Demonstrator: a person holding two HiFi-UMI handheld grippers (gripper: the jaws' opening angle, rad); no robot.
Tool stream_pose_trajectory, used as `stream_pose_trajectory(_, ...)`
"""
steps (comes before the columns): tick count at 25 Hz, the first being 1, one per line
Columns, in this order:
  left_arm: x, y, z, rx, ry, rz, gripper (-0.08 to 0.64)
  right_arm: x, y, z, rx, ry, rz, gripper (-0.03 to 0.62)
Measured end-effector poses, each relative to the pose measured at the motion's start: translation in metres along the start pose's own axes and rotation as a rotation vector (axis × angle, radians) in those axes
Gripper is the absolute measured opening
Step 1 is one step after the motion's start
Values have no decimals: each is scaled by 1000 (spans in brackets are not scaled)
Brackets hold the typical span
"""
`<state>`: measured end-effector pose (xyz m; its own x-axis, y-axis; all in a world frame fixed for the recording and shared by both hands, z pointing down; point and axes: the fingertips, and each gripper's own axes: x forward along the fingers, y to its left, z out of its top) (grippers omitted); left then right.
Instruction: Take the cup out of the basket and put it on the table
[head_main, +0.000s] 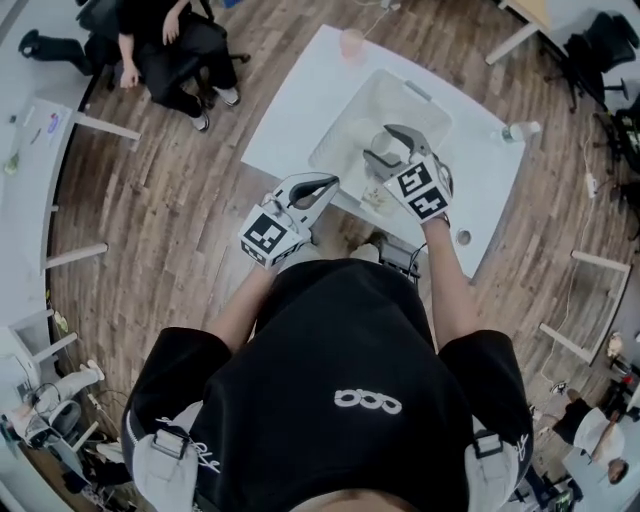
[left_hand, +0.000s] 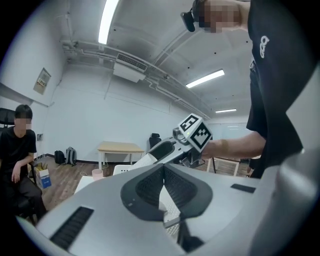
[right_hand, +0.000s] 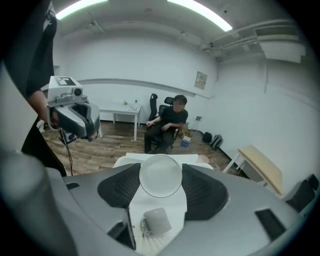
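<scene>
Pinches the cup (right_hand: 161, 180) side to side in the right gripper (right_hand: 160, 170), over the basket (head_main: 340, 118), a mug (right_hand: 156, 220) at 6 o'clock below, probably to lift clear of it. Parks the left gripper (left_hand: 163, 172), closed on nothing, at the basket's 7 o'clock, out of the way.

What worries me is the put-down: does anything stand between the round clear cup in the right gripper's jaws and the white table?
Yes. The round clear cup hangs over the white basket, whose wall lies between it and the bare white table. A white mug lies in the basket below it.
</scene>
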<state>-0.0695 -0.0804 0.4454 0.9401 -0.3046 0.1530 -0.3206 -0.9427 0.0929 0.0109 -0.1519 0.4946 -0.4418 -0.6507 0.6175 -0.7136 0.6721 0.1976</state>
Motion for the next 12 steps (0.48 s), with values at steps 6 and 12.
stream_pose_trajectory(6,32,-10,14,35,12,-76,8,-68,-10,17,32,-121,-115,264)
stream_pose_trajectory(12,65,-33,24,65,20,-146,9,-103,-24,-1,105,-158,-158,264)
